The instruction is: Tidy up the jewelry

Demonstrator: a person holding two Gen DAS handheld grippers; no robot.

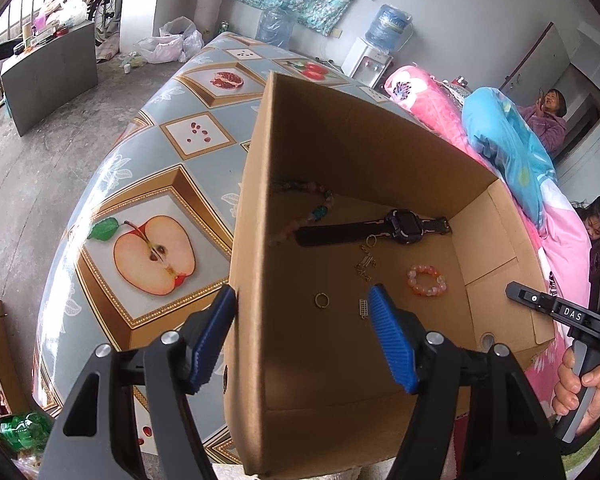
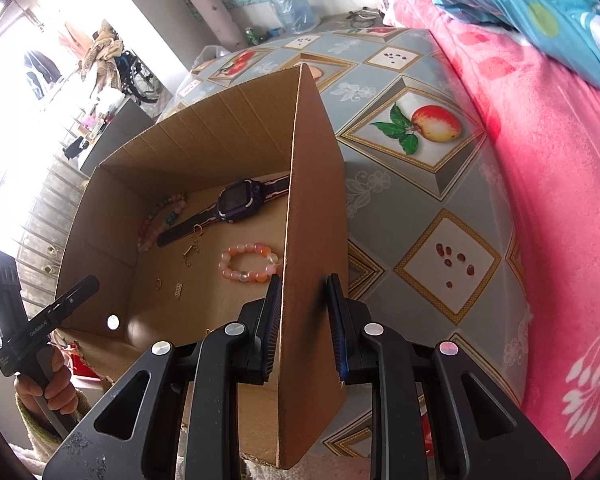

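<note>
Straddling the cardboard box's [image 1: 340, 152] left wall in the left wrist view, the left tool [image 1: 302, 308] stands wide open: one blue pad [image 1: 216, 332] sits outside the wall, the other inside over the box floor, and neither presses on the cardboard. At the right edge of that frame a hand [image 1: 580, 384] holds the handle of the other tool.

In the right wrist view the right tool [image 2: 304, 300] is narrowed around the box's right wall, low in the middle of the frame. The inner pad lies against the cardboard; a thin gap shows at the outer pad, so I cannot tell whether the wall is truly pinched.

The jewelry lies on the box floor. A dark watch [image 1: 400, 226] stretches across the middle, strap toward the left. A long string of coloured beads [image 1: 316, 208] curves in the far left corner. A pink bead bracelet [image 1: 427, 280] rests to the right, below the watch. Between them lies a small gold chain [image 1: 366, 264]; lower down, a gold ring [image 1: 321, 300] and a small metal clasp [image 1: 363, 307] are near each other but apart.

The box stands on a bench covered with a fruit-patterned cloth [image 1: 152, 208], beside a pink blanket [image 2: 540, 160] on the right.
</note>
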